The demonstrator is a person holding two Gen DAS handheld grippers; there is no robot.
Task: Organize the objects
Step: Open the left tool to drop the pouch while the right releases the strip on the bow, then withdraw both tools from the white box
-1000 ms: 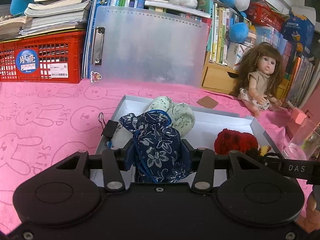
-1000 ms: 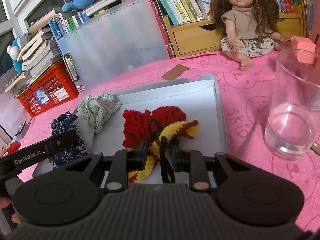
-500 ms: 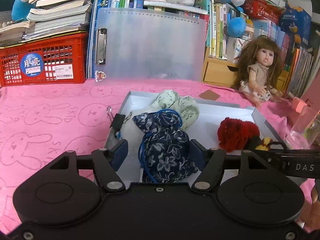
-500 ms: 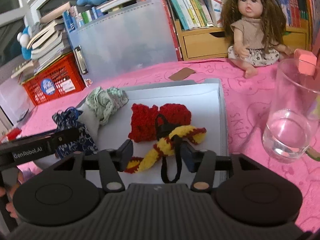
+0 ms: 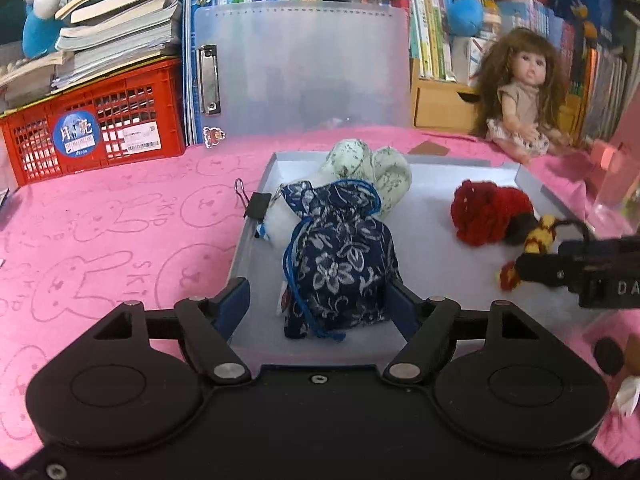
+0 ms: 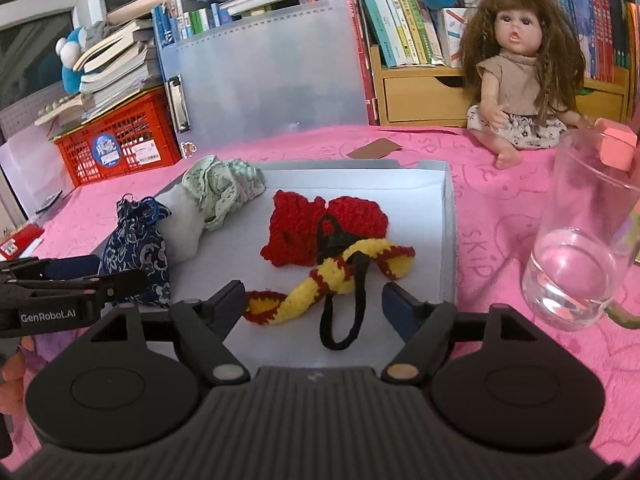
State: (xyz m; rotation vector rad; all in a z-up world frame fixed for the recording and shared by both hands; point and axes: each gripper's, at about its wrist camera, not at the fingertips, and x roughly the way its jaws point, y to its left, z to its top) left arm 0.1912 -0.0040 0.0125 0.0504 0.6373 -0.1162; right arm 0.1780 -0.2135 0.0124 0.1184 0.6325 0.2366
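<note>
**Grey tray with three cloth items, both grippers letting go**

- Tray (image 5: 532, 184): shallow, grey, on the pink rabbit-print cloth (image 5: 120, 216); black binder clip (image 5: 256, 205) on its left rim
- Blue floral pouch (image 5: 340, 256): drawstring type, lying in the tray's left part, between the fingers of the left gripper (image 5: 320, 300); jaws opening, pads clear of the fabric on the left, right side too close to tell
- Pale green pouch (image 5: 372, 168): at the tray's far edge, touching the blue pouch from behind; a white soft item (image 6: 184, 224) lies against both
- Red and yellow crochet piece (image 6: 320, 232): in the tray's right part, its yellow striped tail and black cord loop (image 6: 344, 312) reaching between the fingers of the right gripper (image 6: 314, 304); jaws opening, pads apart from the yarn
- Glass (image 6: 580, 240): clear, on the cloth just right of the tray
- Doll (image 6: 520, 80): seated beyond the tray, against a wooden drawer unit (image 6: 424, 92)
- Red crate (image 5: 92, 128) and translucent clipboard (image 5: 304, 72): at the back, below stacked books
</note>
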